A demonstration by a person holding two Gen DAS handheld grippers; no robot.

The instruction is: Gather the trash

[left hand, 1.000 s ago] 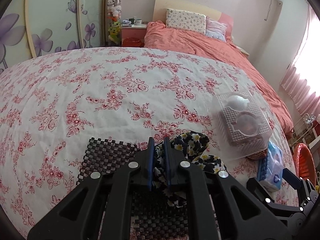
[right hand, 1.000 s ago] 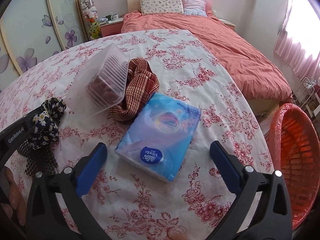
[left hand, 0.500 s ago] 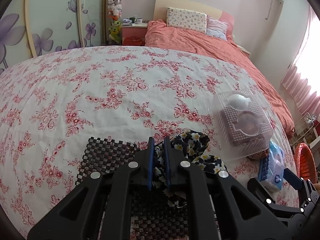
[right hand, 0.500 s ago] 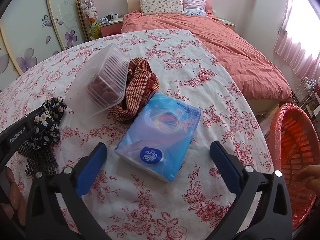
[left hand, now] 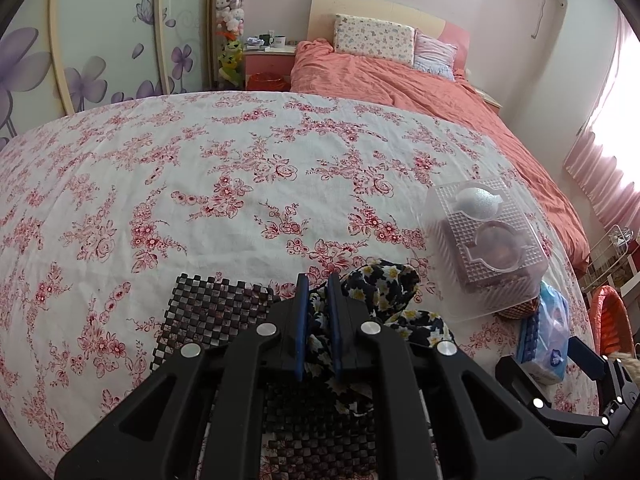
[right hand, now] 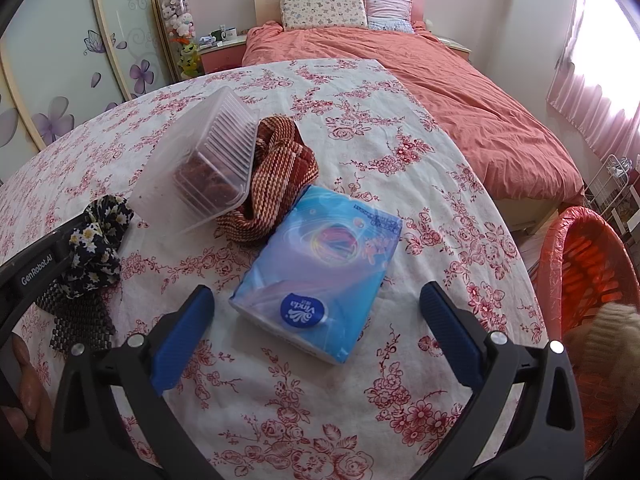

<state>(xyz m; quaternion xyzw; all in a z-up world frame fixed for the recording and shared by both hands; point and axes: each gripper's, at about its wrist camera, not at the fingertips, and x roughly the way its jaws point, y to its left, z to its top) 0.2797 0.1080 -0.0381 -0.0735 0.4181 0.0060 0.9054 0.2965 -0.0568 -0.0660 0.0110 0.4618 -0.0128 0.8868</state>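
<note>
Left wrist view showed the left claw [left hand: 318, 300] pinched tight on the flowery cloth [left hand: 384, 292]. Next, it likely needed lifting toward the red basket [right hand: 580, 280] off to its right. Right claw [right hand: 316, 312] gaped wide, holding nothing, tissues [right hand: 320, 268] between its fingers.

Taking the blue plastic-wrapped tissue pack [right hand: 318, 276] as landmark: the floral-clothed counter [right hand: 420, 184] beyond its right edge lies bare out to the counter's rim; off that rim stands the orange slatted plastic basket [right hand: 580, 268], mouth unblocked; behind the pack, touching it, the red-and-cream woven cloth [right hand: 276, 184] and the tilted clear plastic food box [right hand: 204, 160] crowd the way; further left sit the black daisy-print fabric [right hand: 96, 248] and dark checkered mat [right hand: 76, 316]; the counter [left hand: 200, 168] far beyond those is open.
</note>
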